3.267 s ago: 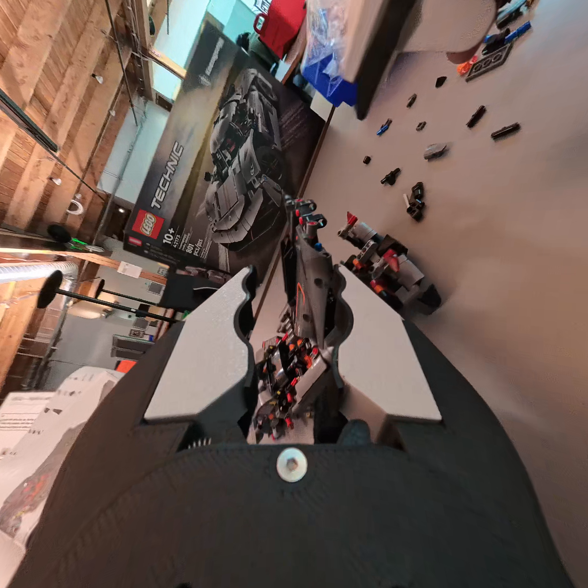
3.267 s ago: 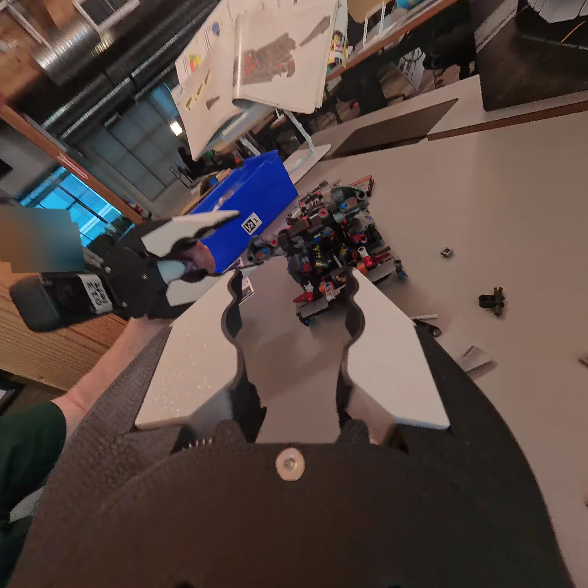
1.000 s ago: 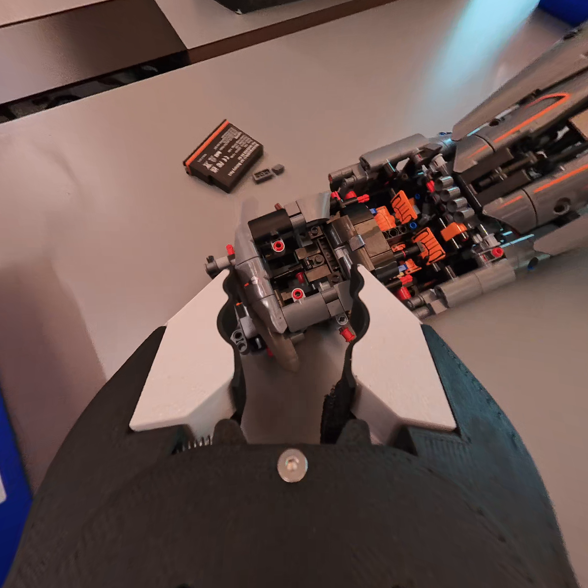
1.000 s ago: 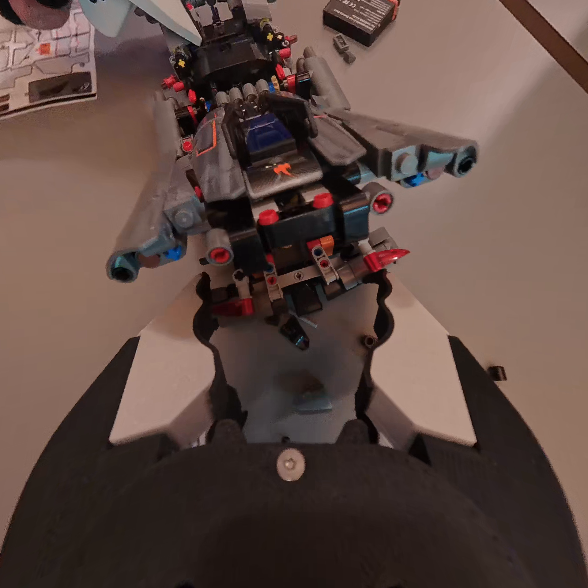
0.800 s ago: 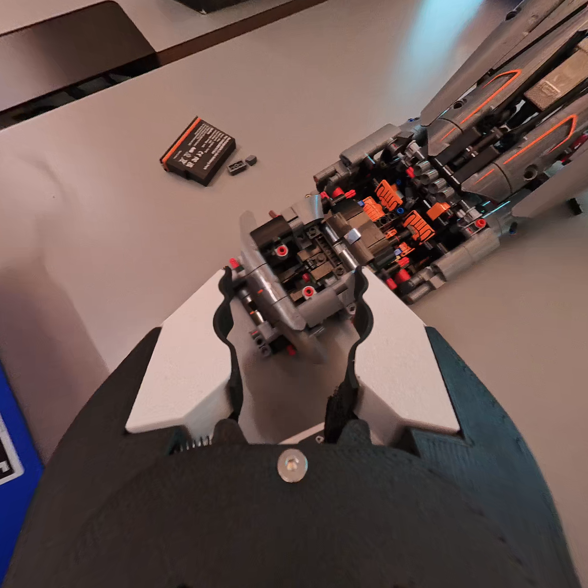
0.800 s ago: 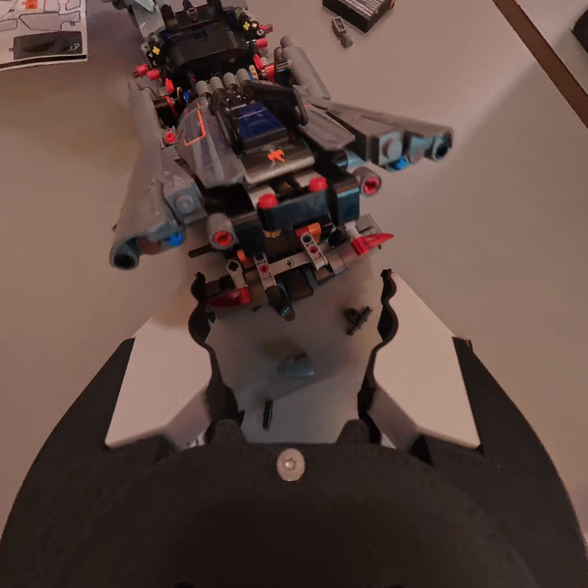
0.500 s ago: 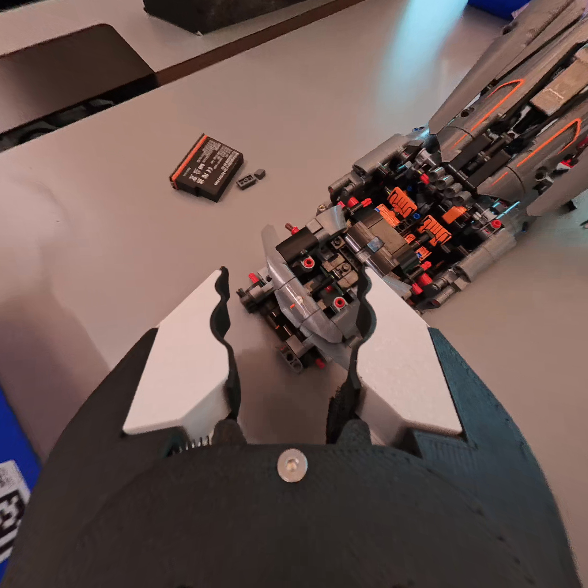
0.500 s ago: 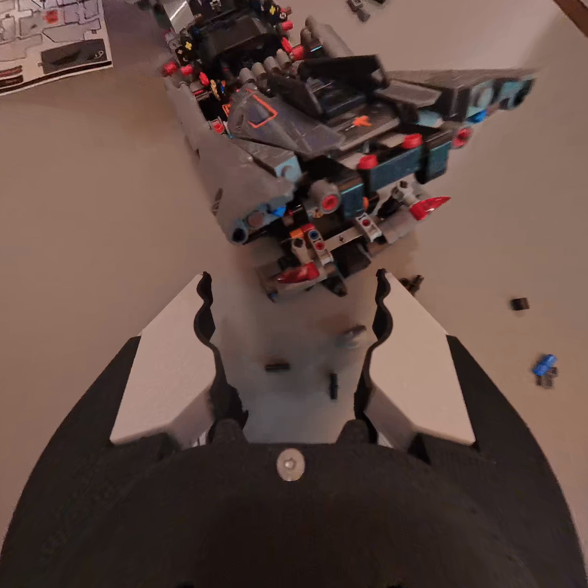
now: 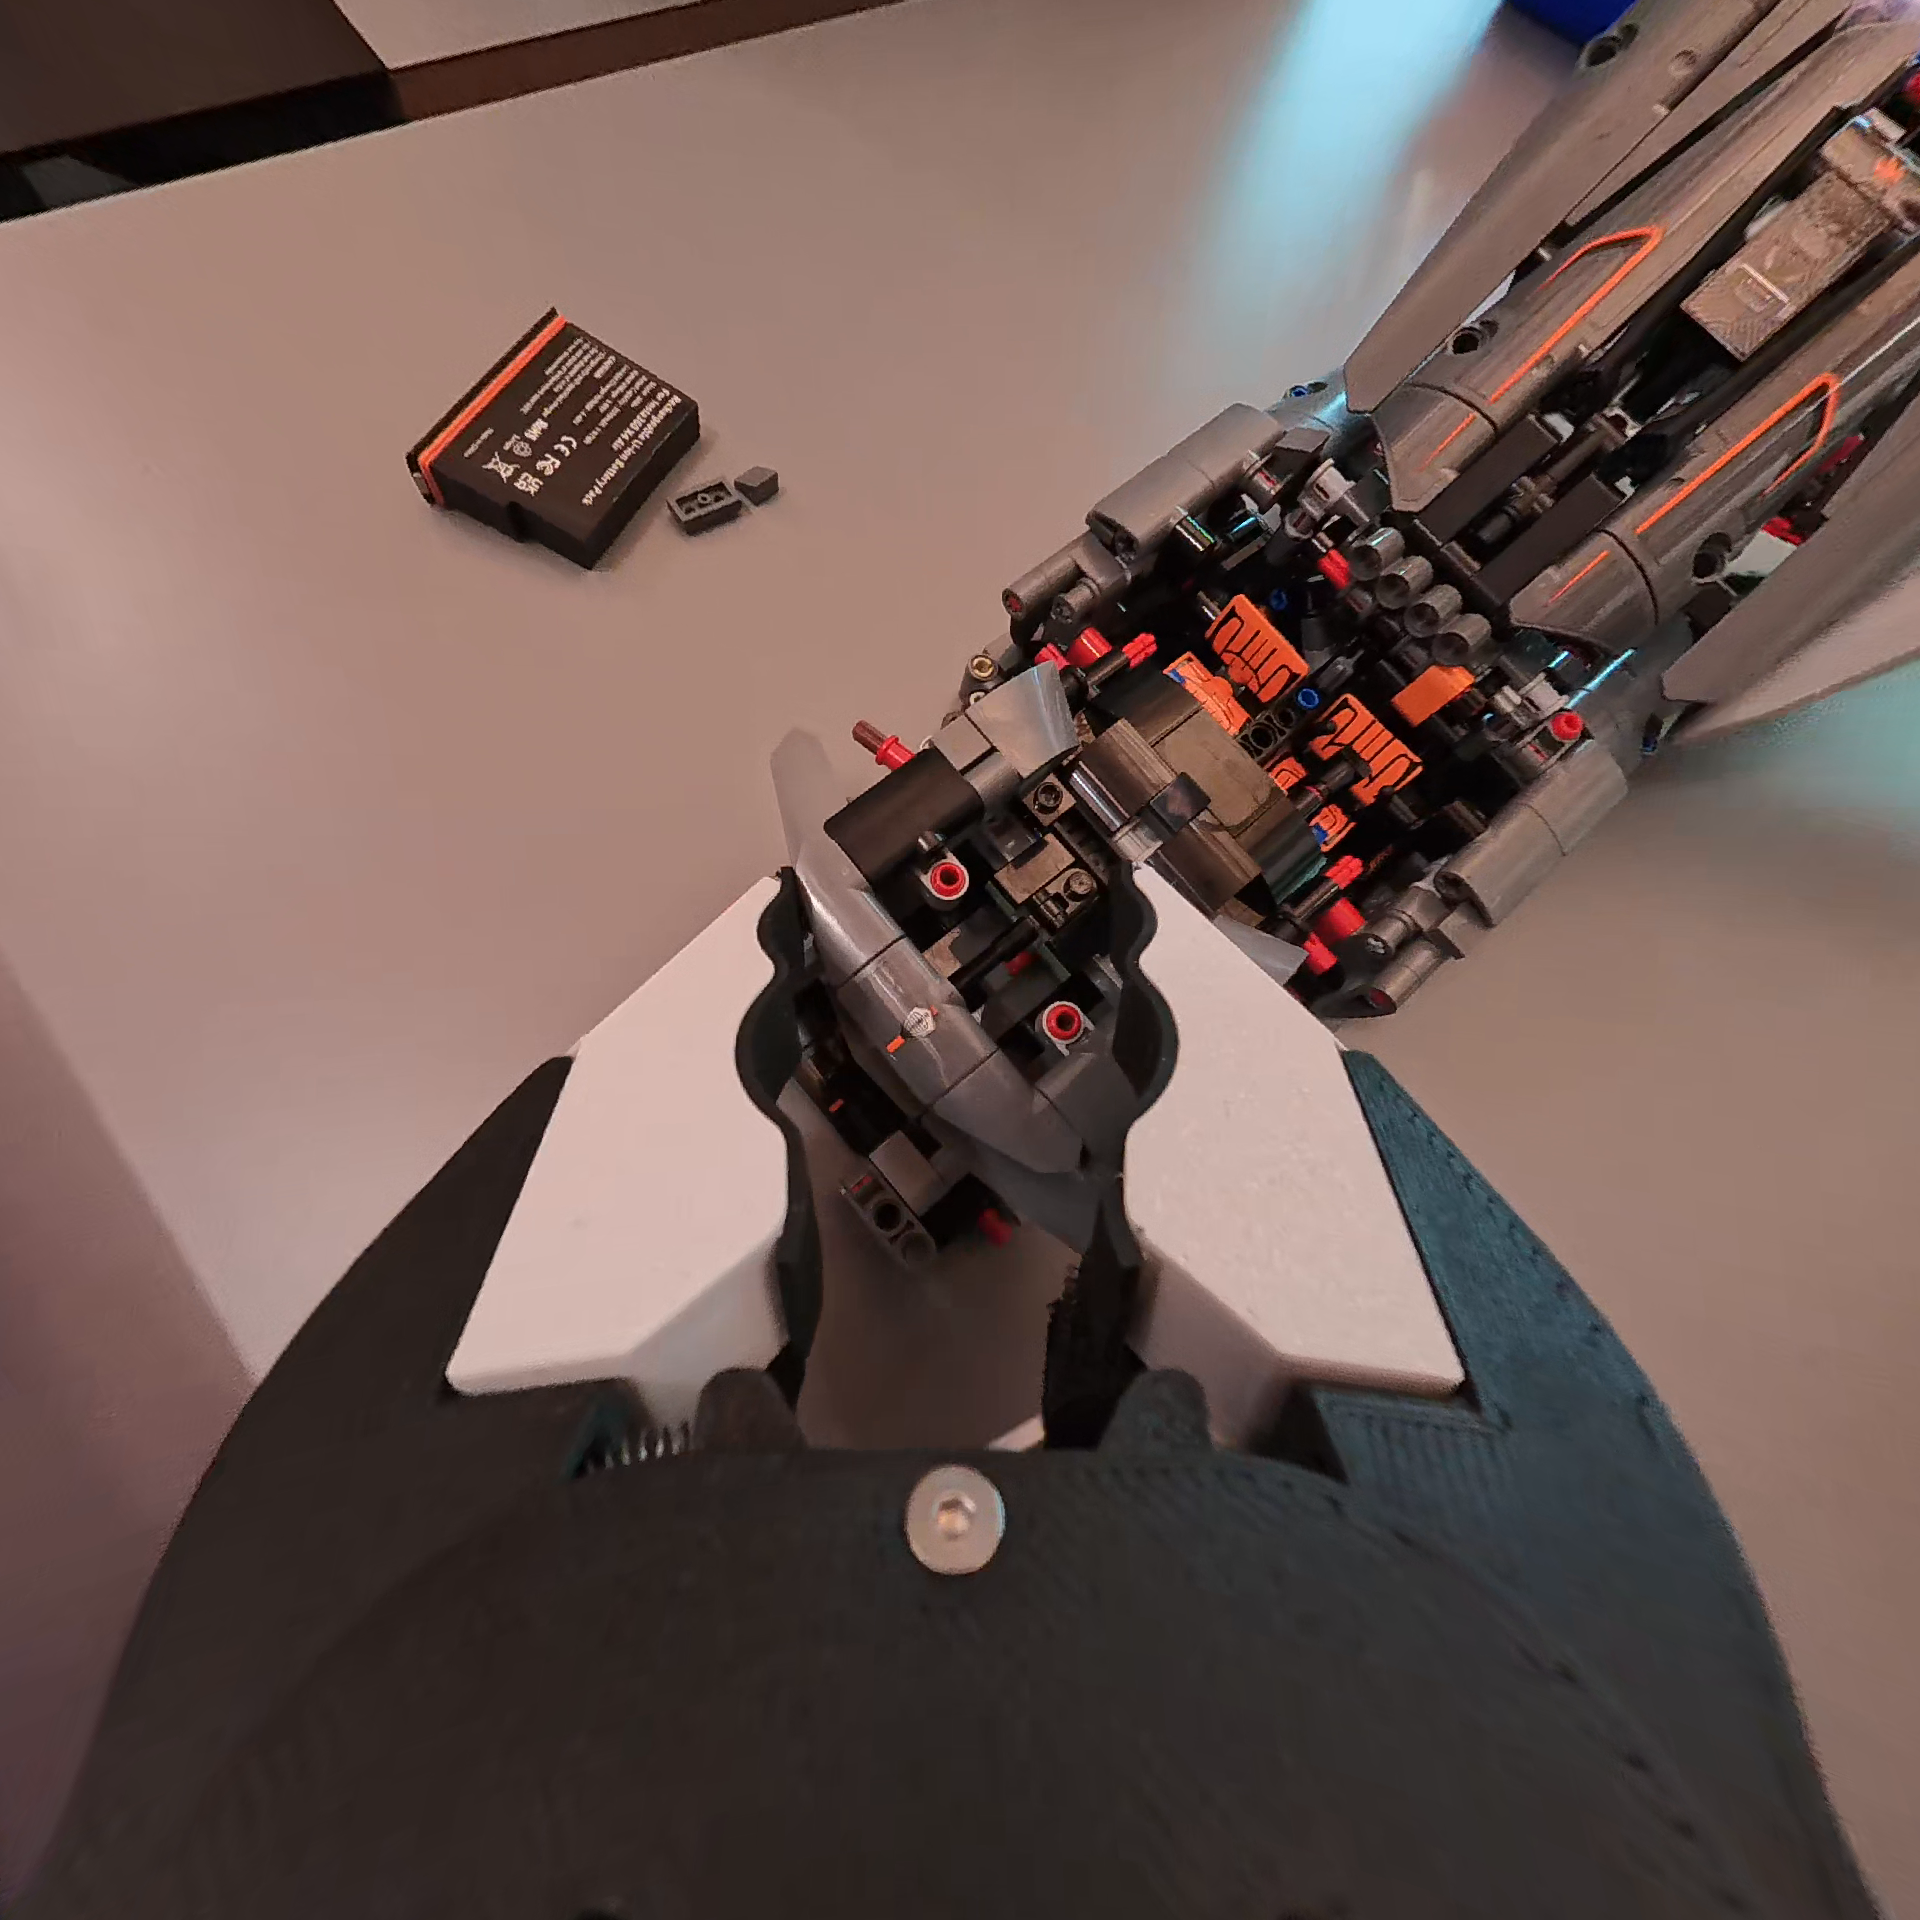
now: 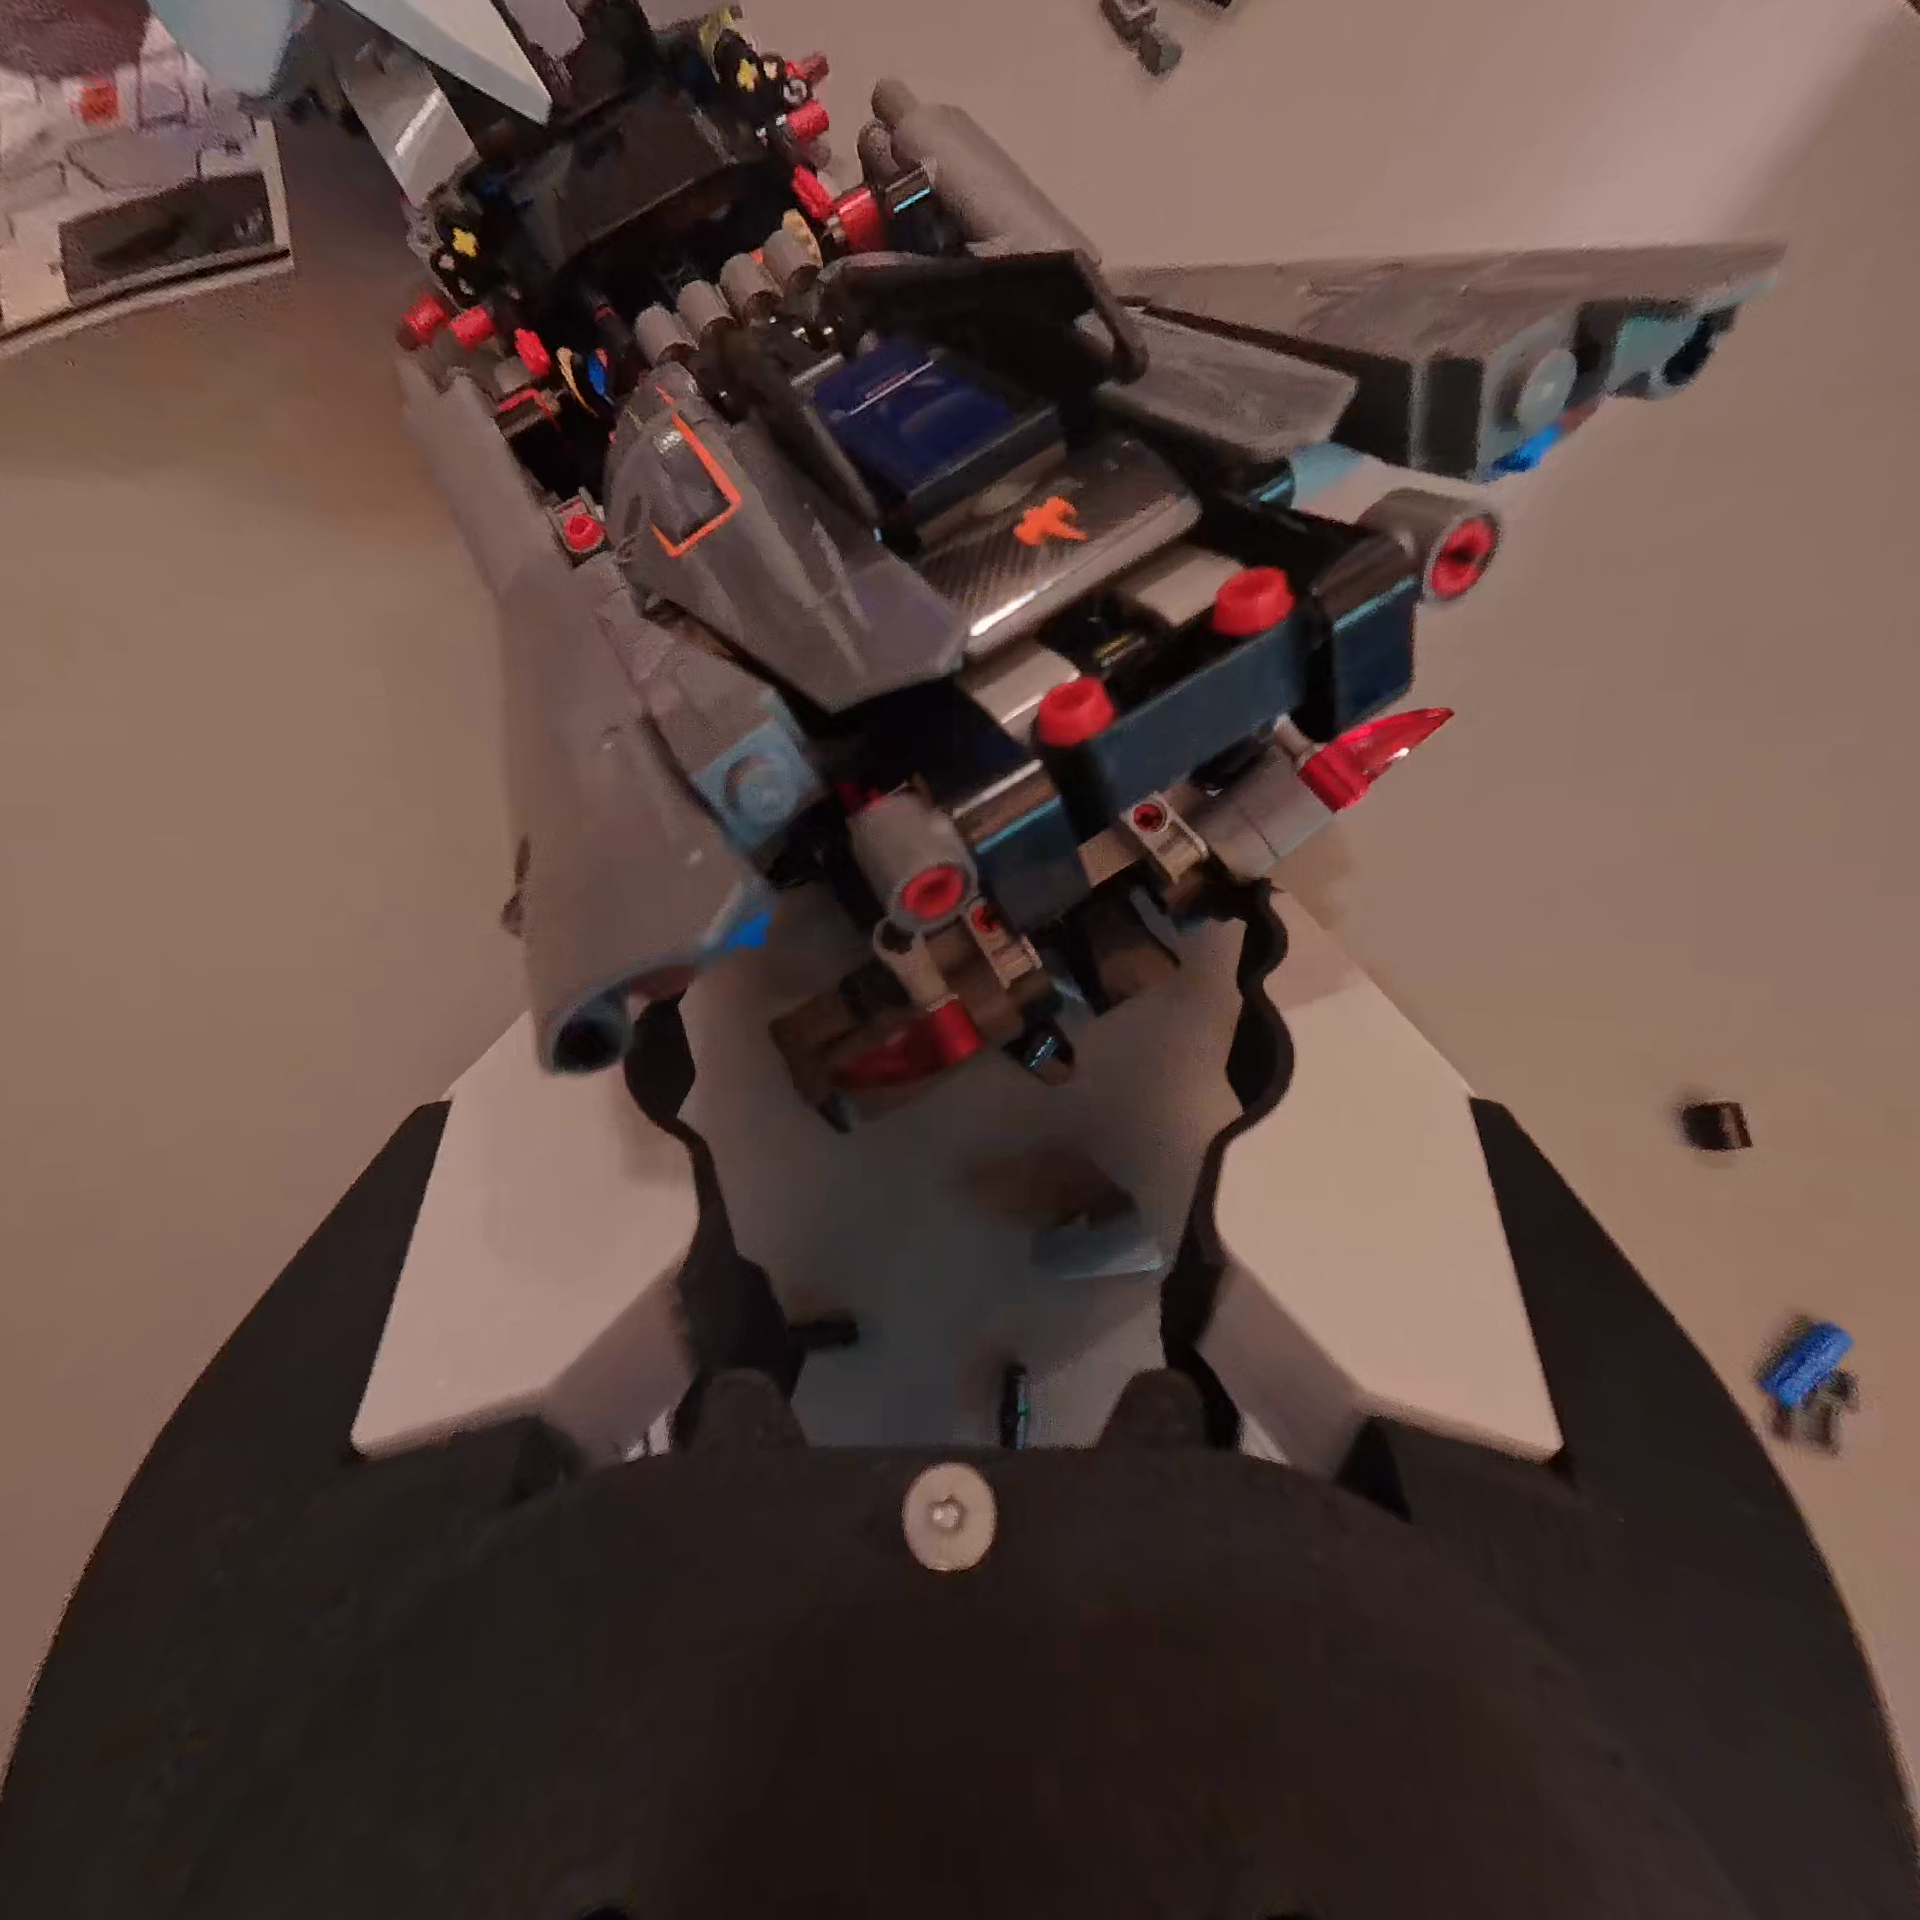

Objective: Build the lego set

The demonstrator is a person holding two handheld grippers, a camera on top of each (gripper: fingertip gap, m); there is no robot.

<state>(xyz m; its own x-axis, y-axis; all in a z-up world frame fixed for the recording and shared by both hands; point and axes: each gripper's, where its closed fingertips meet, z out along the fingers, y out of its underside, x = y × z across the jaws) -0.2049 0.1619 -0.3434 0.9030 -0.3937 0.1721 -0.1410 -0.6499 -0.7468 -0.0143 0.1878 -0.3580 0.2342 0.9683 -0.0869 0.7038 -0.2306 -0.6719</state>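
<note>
The lego car [image 9: 1299,727] is a dark grey model with orange trim and red pins, lying on the pale table [image 9: 416,831]. My left gripper [image 9: 956,987] is shut on the car's front end, with the grey nose panel and black frame between its white fingers [image 9: 644,1143]. In the right wrist view the car's rear end [image 10: 1091,748], with red pins and a red clear tail piece, sits at the tips of my right gripper [image 10: 956,977]. That gripper is open and holds nothing. The left gripper's white finger [image 10: 457,52] shows at the car's far end.
A black battery pack [image 9: 556,442] with an orange edge and two small grey pieces [image 9: 722,499] lie to the left of the car. A printed sheet [image 10: 135,208] lies at the far left. Loose bits lie near the right gripper: a grey piece [image 10: 1091,1236], a black piece [image 10: 1714,1125], a blue piece [image 10: 1806,1369]. From my right tips it is roughly 9 centimetres to the black piece [image 10: 1714,1125]; from my left, 30 centimetres.
My left gripper has narrowed and closed on the car's front end. My right gripper, still open, has come closer to the car's rear, which now reaches its fingertips.
</note>
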